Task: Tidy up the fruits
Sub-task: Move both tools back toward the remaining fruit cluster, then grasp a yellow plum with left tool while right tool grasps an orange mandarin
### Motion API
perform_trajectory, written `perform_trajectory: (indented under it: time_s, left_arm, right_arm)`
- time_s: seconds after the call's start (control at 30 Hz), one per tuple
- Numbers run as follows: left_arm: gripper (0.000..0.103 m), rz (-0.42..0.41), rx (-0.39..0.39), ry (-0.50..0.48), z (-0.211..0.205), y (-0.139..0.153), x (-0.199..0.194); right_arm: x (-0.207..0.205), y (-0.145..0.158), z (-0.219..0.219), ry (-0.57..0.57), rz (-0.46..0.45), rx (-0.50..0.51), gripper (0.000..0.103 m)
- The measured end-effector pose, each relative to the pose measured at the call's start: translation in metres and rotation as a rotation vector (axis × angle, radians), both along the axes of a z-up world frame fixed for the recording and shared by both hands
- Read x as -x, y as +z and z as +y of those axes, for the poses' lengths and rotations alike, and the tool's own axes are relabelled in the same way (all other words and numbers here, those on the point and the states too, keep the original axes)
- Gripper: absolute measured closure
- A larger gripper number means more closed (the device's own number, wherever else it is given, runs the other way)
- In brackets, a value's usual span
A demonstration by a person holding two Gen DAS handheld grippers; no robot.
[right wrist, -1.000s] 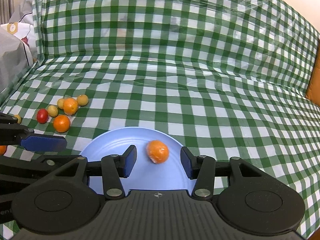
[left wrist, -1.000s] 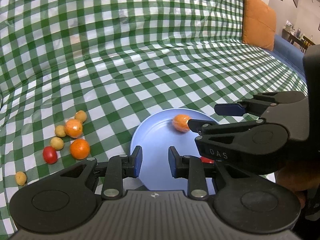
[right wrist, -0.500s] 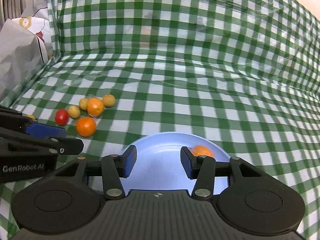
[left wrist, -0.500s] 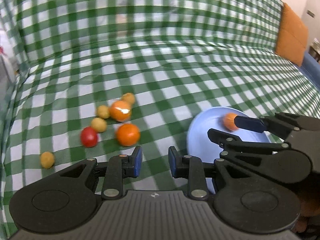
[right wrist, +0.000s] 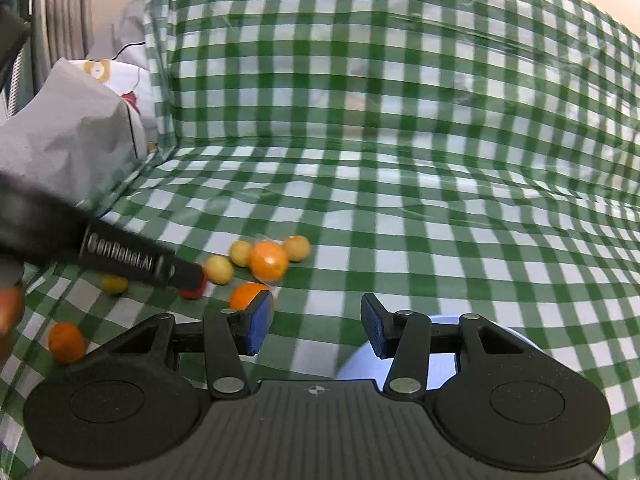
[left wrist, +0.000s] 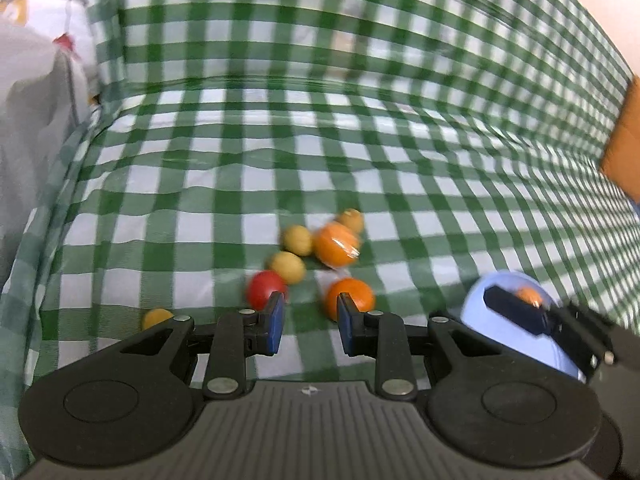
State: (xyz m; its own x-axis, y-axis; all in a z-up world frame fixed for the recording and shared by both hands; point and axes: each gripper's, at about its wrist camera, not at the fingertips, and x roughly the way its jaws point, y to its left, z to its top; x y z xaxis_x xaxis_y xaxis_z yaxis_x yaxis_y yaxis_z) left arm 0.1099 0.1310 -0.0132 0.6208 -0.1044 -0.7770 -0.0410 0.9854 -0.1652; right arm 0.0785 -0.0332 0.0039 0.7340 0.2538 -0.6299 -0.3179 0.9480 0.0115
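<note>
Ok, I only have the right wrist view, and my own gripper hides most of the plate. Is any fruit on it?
Observer: Yes. The left wrist view shows one orange fruit on the blue plate.
Operator: Is the left gripper open or shut?
Observer: Open. The left gripper has a clear gap between its fingers, with nothing in it.
Operator: What lies just ahead of it?
Observer: The red tomato is by its left finger and an orange by its right one, both on the checked cloth.
</note>
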Motion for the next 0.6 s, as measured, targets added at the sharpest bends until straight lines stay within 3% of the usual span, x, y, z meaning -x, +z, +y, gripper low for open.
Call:
perform_trajectory:
  time_s: [0.37,0.6]
  left_arm:
    - [0.072,0.030,0.137,0.203,0.064,-0.001,-0.013]
    - [0.072,0.065,0.160,0.181,0.065,-0.015,-0.026]
  right_arm:
    - [-0.015,-0.012,0.030,0.051,0.007,-0.024,0.046]
    - [-0.035,-0.026,0.042,0.048,0.073,-0.028,0.044]
